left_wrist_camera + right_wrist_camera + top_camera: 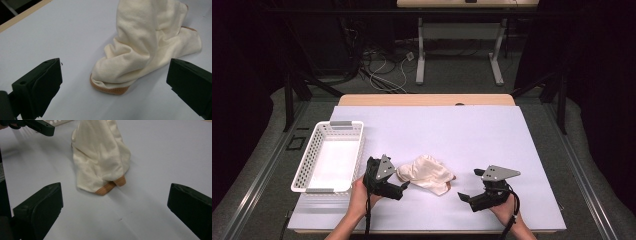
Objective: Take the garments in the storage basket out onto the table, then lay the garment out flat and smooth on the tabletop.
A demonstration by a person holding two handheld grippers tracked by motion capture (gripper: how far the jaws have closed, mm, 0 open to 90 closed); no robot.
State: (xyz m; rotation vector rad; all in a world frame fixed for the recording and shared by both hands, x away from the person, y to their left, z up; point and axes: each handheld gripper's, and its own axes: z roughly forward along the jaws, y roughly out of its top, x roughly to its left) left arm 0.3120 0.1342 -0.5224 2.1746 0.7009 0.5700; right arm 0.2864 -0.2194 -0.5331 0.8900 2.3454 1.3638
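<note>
A crumpled cream cloth (427, 173) with a tan edge lies on the white table sheet (462, 135), near the front middle. My left gripper (404, 185) sits just left of the cloth, open, its jaws pointing at the cloth's near end. In the left gripper view the cloth (147, 47) lies ahead between the wide-apart jaws, not touched. My right gripper (464, 197) rests to the right of the cloth, open, with a gap of bare sheet between. Its own view shows the cloth (100, 157) farther off, with the left gripper's jaw tip at the top left.
A white slatted plastic basket (307, 165) stands on the table's left side, with nothing in it. Bare sheet stretches behind and to the right of the cloth. Beyond the table are another desk's legs (420, 60) and cables on the floor.
</note>
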